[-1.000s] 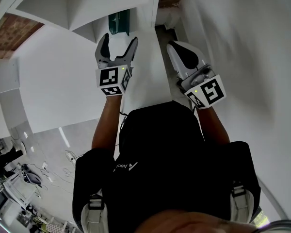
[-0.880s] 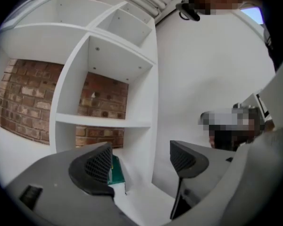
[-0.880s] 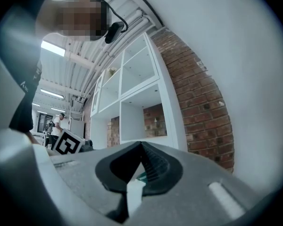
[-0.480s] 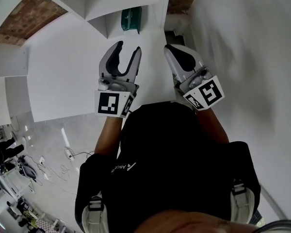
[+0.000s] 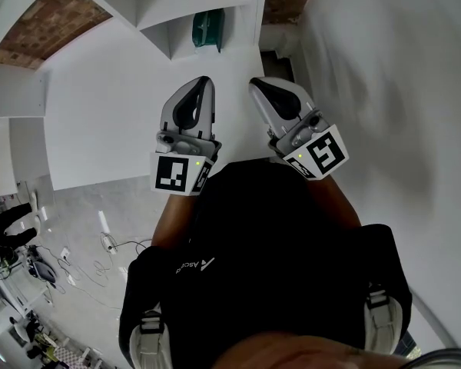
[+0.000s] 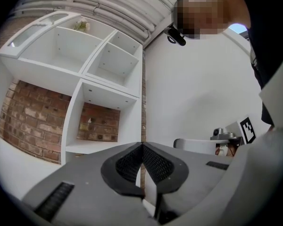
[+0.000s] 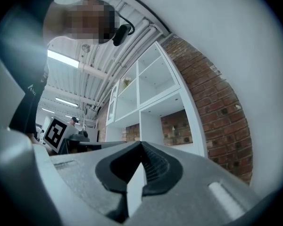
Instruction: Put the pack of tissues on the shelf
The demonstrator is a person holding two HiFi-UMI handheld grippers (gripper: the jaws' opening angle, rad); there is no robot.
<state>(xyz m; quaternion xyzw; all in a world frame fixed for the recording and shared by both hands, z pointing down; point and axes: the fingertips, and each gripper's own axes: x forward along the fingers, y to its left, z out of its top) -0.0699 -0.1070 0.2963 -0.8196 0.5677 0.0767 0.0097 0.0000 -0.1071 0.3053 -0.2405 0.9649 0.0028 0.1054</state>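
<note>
Head view: a teal rectangular pack of tissues stands inside a square compartment by the right edge of the smooth white boxy shelf. The left gripper and right gripper, both grey plastic with black ribbed pads, are pressed closed and empty.

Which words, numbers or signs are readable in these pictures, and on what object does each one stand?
"Asc": start of a white word on the black shirt; the rest is hidden.
Left gripper and right gripper: square markers only, no letters.
Green pack on the shelf: print too small to read.
</note>
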